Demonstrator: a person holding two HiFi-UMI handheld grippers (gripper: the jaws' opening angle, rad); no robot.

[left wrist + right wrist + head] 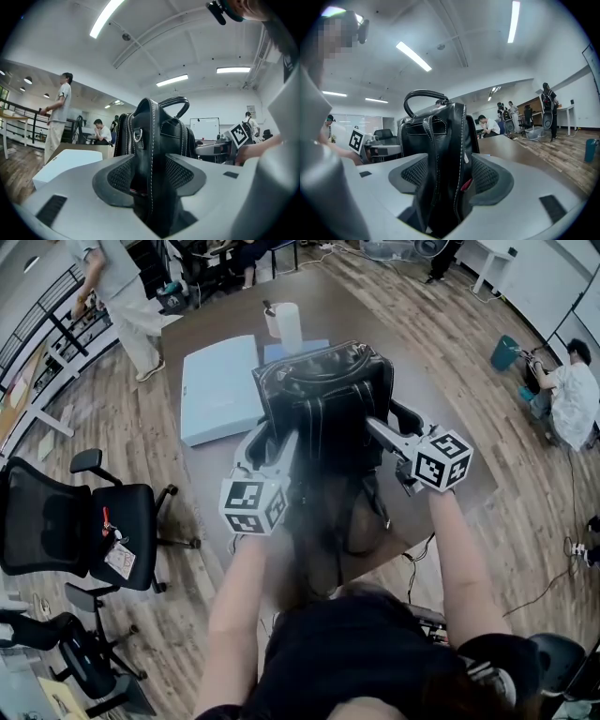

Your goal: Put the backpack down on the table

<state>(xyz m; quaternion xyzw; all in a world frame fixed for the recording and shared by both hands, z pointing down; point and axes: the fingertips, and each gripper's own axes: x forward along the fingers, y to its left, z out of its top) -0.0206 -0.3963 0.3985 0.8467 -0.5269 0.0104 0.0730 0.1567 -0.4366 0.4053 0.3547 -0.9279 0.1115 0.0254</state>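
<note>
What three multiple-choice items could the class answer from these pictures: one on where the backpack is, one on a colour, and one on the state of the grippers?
1. Where does the backpack stand?
A. on the table
B. on the floor
C. on a chair

2. What colour is the flat case beside it?
A. red
B. green
C. light blue

3. How are the jaws of the left gripper and the right gripper?
A. shut and empty
B. open, with part of the backpack between them
C. shut on a cup

Answers:
1 A: the head view shows it upright on the brown top.
2 C: the case is pale blue.
3 B: each gripper view shows the pads apart on either side of the black bag.
</note>
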